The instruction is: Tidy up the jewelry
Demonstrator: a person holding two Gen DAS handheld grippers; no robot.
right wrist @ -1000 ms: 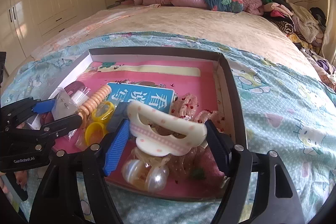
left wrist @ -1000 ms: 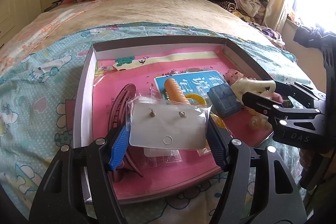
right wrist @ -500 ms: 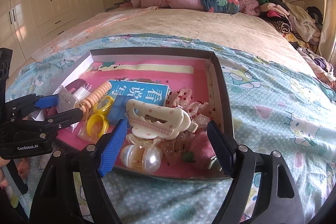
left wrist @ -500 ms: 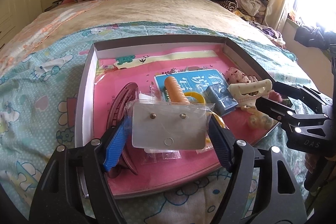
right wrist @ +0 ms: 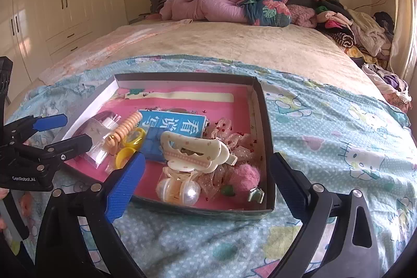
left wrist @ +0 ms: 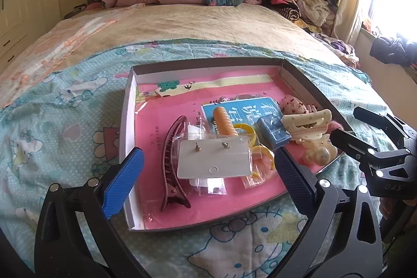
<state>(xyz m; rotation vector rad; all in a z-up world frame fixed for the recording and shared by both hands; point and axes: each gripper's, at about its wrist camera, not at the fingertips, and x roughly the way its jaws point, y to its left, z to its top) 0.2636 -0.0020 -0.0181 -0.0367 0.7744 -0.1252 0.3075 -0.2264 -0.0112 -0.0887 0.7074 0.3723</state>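
Bedroom light falls on a bed [right wrist: 234,43] spread with a blue cartoon-print sheet [right wrist: 325,127], on which a shallow box [right wrist: 263,106] lined in pink sits.

Left gripper [left wrist: 208,168]: its jaws have just been opening and now stand spread wide, nothing pinched. Between them, untouched, lies a bagged earring card [left wrist: 215,158] in the box's near half. At nine o'clock of the card lies a maroon hair clip [left wrist: 172,163]; at twelve, an orange coil hair tie [left wrist: 224,123]; at two, a small blue box [left wrist: 273,130].

Right gripper [right wrist: 206,181]: its jaws too have just been opening and are spread, gripping nothing. Just beyond them a cream claw clip [right wrist: 198,153] rests on other pieces in the box's near right part. At six o'clock of the clip sit pearly bobbles [right wrist: 179,189], at four a pink pompom [right wrist: 246,177], at nine yellow rings [right wrist: 130,145].
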